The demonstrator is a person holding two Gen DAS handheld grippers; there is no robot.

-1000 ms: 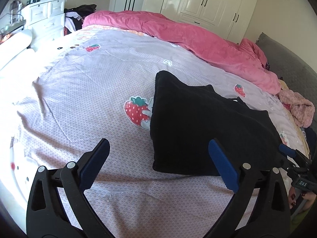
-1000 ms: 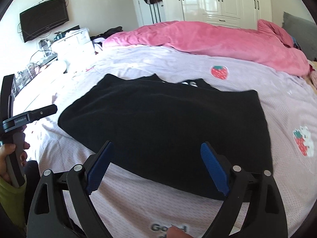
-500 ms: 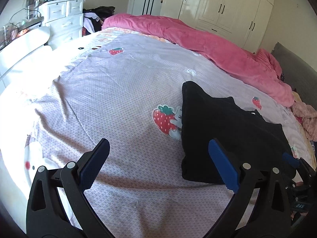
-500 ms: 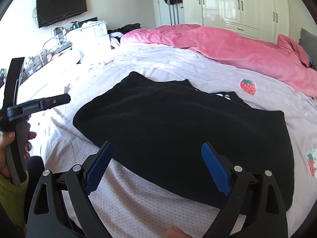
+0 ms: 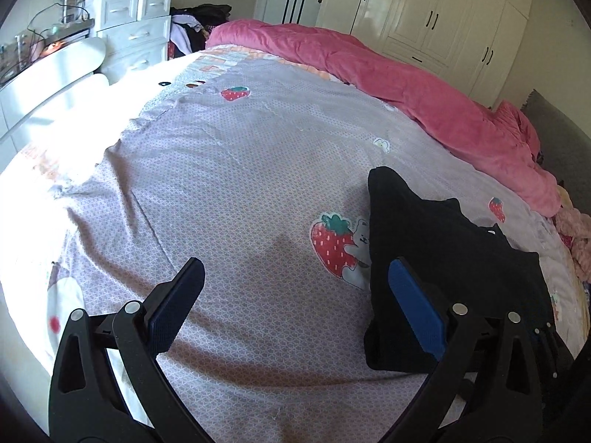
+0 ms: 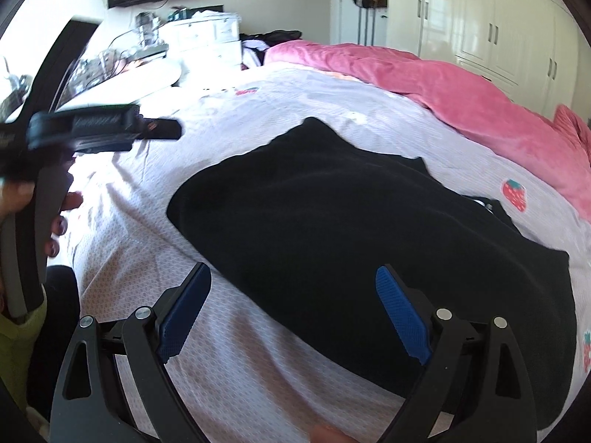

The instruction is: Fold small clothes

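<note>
A black garment (image 6: 369,229) lies flat and folded on the lilac strawberry-print bedsheet (image 5: 229,170). In the left wrist view it (image 5: 443,258) lies at the right, behind my right finger. My left gripper (image 5: 295,295) is open and empty above bare sheet, left of the garment. My right gripper (image 6: 293,308) is open and empty, held over the garment's near edge. The left gripper also shows, blurred, in the right wrist view (image 6: 92,129), held in a hand at the far left.
A pink duvet (image 5: 406,85) is heaped along the far side of the bed. White drawers (image 5: 133,33) and a cluttered desk stand at the left, white wardrobes (image 5: 443,26) behind. A pink fluffy item (image 5: 576,236) lies at the bed's right edge.
Both grippers have swung to the left. The garment has drifted right in both views. The left gripper now hangs over bare sheet. Both stay open.
</note>
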